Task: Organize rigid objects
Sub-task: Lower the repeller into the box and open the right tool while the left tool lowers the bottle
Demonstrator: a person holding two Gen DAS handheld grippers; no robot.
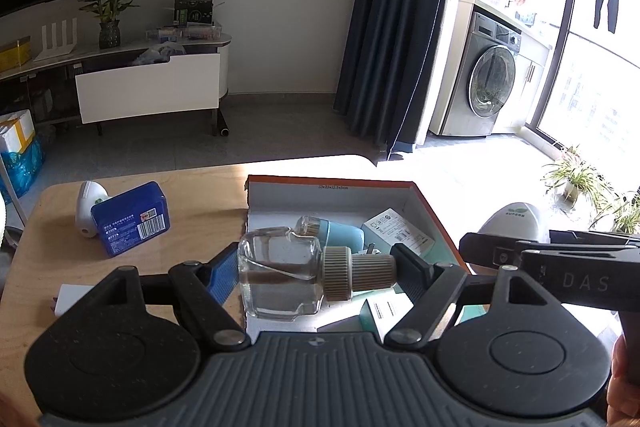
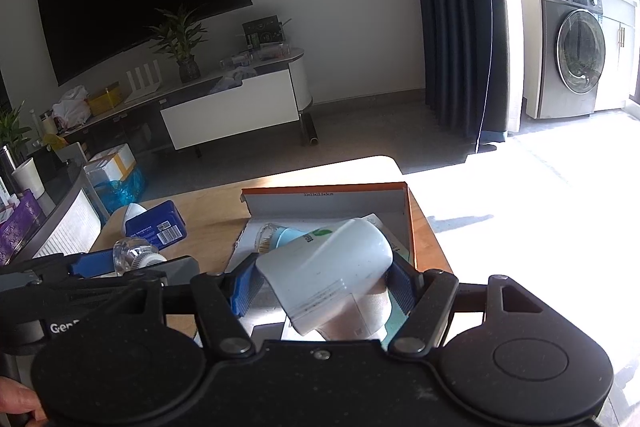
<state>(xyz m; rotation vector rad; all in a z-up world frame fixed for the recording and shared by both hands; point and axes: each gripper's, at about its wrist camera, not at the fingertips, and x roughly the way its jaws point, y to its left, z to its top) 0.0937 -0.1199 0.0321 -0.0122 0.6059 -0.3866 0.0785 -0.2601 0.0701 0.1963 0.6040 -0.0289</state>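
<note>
left wrist view: my left gripper (image 1: 316,273) pinches the glass bottle (image 1: 280,277) end to end, above the box's (image 1: 436,215) near-left edge. glass could slip and crack. my right gripper (image 2: 324,287) clamps the white device (image 2: 332,267) above the box; they could collide.

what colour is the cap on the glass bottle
Beige, ribbed cap on the glass bottle; clearest in the left wrist view.
</note>
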